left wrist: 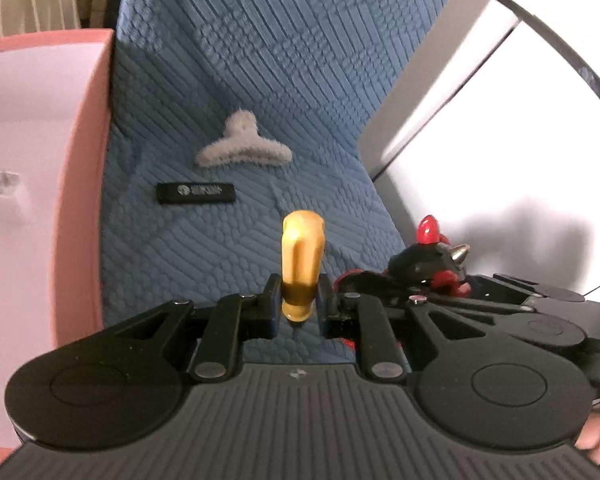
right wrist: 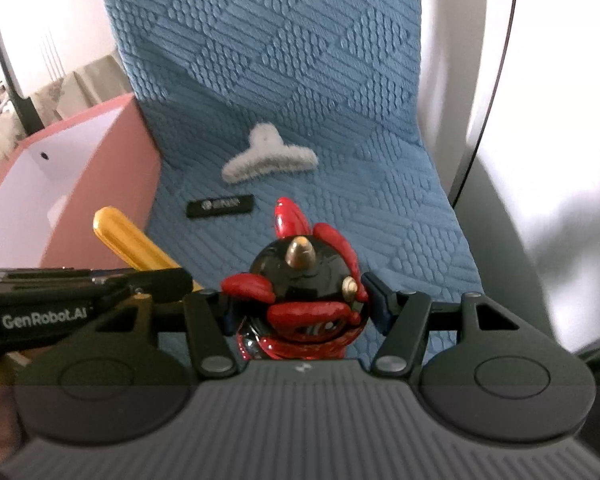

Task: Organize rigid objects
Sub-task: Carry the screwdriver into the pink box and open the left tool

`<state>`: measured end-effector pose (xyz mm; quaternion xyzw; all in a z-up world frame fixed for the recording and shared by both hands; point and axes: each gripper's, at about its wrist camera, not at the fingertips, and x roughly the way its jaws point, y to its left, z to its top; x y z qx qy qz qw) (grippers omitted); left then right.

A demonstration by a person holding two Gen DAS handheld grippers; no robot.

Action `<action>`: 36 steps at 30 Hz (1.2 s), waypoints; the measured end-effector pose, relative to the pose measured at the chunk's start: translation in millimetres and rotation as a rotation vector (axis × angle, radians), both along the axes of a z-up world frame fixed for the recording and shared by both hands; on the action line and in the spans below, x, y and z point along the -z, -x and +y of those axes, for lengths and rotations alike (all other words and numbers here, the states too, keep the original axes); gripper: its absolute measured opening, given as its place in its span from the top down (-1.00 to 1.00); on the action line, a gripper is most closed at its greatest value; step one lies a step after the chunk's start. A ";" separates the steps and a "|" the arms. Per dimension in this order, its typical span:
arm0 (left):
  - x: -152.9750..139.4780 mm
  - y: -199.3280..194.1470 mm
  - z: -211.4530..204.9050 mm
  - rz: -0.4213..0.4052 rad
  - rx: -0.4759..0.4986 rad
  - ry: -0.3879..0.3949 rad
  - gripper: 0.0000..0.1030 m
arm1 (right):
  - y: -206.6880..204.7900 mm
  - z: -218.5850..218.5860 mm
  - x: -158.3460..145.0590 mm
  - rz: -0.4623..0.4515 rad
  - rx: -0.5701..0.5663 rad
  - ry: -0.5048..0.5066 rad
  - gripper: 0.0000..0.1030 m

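Both grippers are up off a blue quilted mat, each with something in its jaws. The left gripper has its 2 fingers pinched on a yellow screwdriver, gripping the handle near the metal collar, so the rounded butt points toward 12 o'clock and the thin shaft hangs toward 6 o'clock. In the right wrist view the same screwdriver juts toward 10 o'clock over the left gripper's body. The right gripper holds its fingers wide but clamped on the 2 sides of a glossy black and red figurine with brass-coloured spikes; in the left view it sits at 3 o'clock from the screwdriver. Lying on the mat, a fuzzy grey hair claw rests at 12 o'clock from the figurine, and a small black bar with white lettering lies just beside it, at about 7 o'clock from the claw. A pink box, open with pale inner walls, stands against the mat's edge at 9 o'clock.
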<state>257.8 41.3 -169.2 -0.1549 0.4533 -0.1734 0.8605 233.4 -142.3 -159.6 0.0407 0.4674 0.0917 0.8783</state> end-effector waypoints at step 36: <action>-95.8 16.2 183.3 -0.010 -0.167 -0.035 0.60 | -22.3 103.2 -42.7 0.085 -0.048 -0.111 0.29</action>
